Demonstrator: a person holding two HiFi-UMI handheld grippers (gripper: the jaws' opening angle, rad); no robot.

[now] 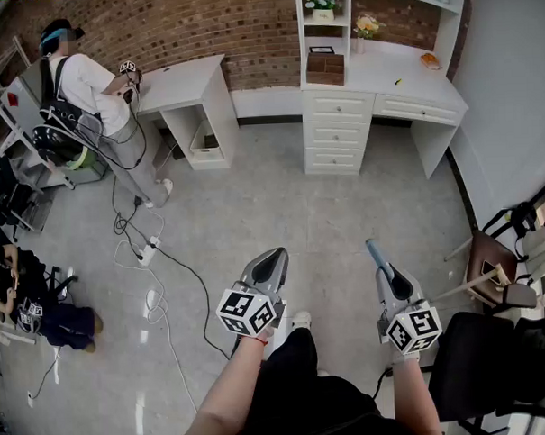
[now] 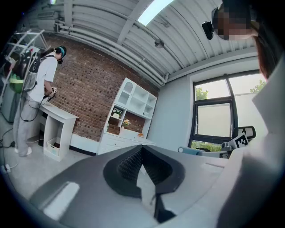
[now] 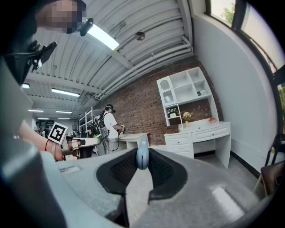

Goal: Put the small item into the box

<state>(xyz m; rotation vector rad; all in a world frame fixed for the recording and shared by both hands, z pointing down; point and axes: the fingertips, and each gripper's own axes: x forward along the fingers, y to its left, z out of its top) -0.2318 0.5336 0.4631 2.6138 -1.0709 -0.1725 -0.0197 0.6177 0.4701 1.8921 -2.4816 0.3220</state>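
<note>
My right gripper is shut on a small light-blue item, whose tip pokes out past the jaws. In the right gripper view the blue item stands upright, pinched in my right gripper. My left gripper is held at waist height over the floor; in its own view the left gripper has its jaws together with nothing between them. A brown box sits on the far white desk, well away from both grippers, and shows small in the left gripper view as the brown box.
A person with a backpack stands at a smaller white table at the back left. Cables trail across the grey floor. A chair and a black seat stand at the right. My legs are below the grippers.
</note>
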